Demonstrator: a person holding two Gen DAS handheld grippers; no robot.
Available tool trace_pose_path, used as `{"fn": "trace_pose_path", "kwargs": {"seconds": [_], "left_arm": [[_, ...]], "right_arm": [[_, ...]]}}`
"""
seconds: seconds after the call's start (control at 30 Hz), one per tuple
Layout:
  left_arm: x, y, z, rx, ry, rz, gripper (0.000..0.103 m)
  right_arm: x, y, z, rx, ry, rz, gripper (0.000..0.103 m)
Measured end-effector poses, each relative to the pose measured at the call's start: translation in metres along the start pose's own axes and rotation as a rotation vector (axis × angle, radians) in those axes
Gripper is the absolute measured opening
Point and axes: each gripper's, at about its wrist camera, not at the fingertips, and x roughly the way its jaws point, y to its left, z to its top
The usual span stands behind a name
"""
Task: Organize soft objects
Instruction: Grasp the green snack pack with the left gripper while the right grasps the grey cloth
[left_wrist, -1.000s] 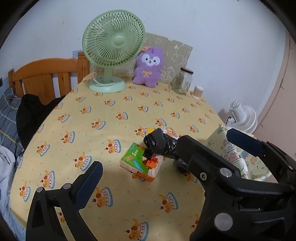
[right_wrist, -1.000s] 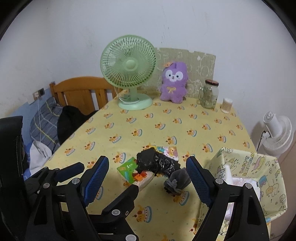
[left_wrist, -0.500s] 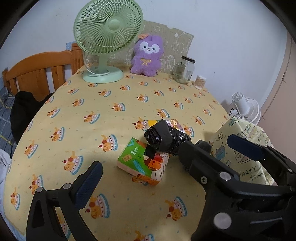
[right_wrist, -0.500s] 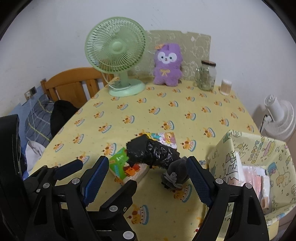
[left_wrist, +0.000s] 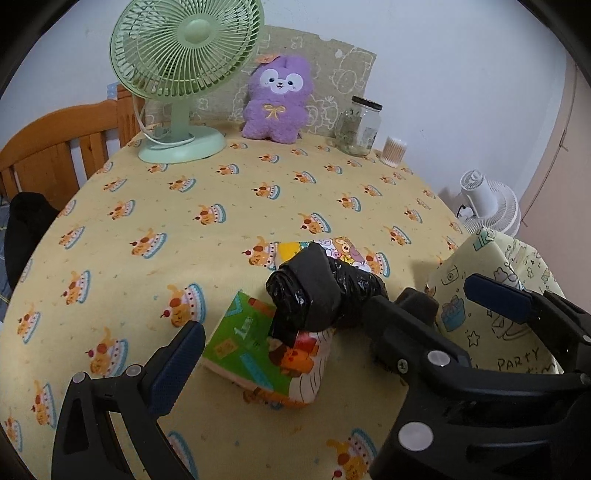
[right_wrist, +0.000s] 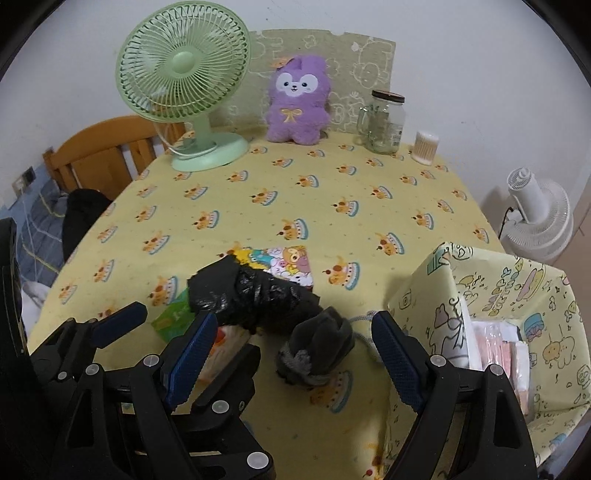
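Observation:
A black roll of plastic bags (left_wrist: 321, 295) (right_wrist: 251, 295) lies across a green and orange tissue pack (left_wrist: 258, 347) (right_wrist: 173, 317) and a cartoon-print tissue pack (right_wrist: 284, 262) (left_wrist: 332, 247). A grey knitted sock ball (right_wrist: 317, 354) lies in front of my right gripper. The yellow cartoon storage box (right_wrist: 517, 317) (left_wrist: 480, 317) stands at the right with pink packs inside. My left gripper (left_wrist: 332, 325) is open around the pile. My right gripper (right_wrist: 291, 354) is open around the sock ball.
A green desk fan (left_wrist: 184, 74), a purple plush toy (left_wrist: 277, 99), a glass jar (left_wrist: 360, 125) and a cotton-swab tub (left_wrist: 395, 151) stand at the back of the yellow table (left_wrist: 147, 221). A wooden headboard (left_wrist: 55, 147) is left; a white floor fan (left_wrist: 487, 206) is right.
Both grippers have moved forward and down toward the pile. The objects look larger and nearer. Both stay open.

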Motion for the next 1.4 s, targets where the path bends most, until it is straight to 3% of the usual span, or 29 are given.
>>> {"fn": "trace_pose_path", "kwargs": {"seconds": [0.13, 0.33, 0.47, 0.67, 0.73, 0.83, 0.9, 1.0, 1.17, 1.4], "left_arm": [[0.0, 0.007, 0.0, -0.028, -0.004, -0.025, 0.103], [0.006, 0.017, 0.003, -0.037, -0.004, 0.009, 0.102], [0.01, 0.016, 0.004, -0.042, 0.023, -0.036, 0.094], [0.012, 0.018, 0.008, -0.056, 0.017, -0.073, 0.091], [0.018, 0.022, 0.011, -0.081, 0.04, -0.081, 0.082], [0.023, 0.024, 0.014, -0.083, 0.054, -0.076, 0.06], [0.023, 0.024, 0.014, -0.074, 0.06, -0.063, 0.028], [0.025, 0.026, 0.013, -0.073, 0.073, -0.025, 0.013], [0.014, 0.033, 0.009, -0.082, 0.038, 0.005, 0.0], [0.016, 0.032, 0.007, -0.047, 0.038, 0.019, 0.0]], "right_arm": [[-0.004, -0.001, 0.002, -0.008, -0.026, 0.029, 0.088], [-0.012, -0.004, 0.003, 0.013, -0.037, 0.047, 0.088], [-0.012, -0.003, 0.005, 0.017, -0.033, 0.057, 0.088], [-0.008, 0.001, 0.008, 0.017, -0.026, 0.061, 0.088], [-0.008, 0.001, 0.008, 0.012, -0.027, 0.056, 0.088], [-0.009, -0.001, 0.01, 0.011, -0.03, 0.059, 0.088], [-0.009, -0.001, 0.01, 0.01, -0.027, 0.061, 0.088], [-0.006, 0.0, 0.01, 0.009, -0.019, 0.056, 0.088], [-0.001, 0.008, 0.01, 0.004, -0.007, 0.071, 0.088], [0.012, 0.012, 0.006, 0.034, 0.021, 0.092, 0.082]]}}
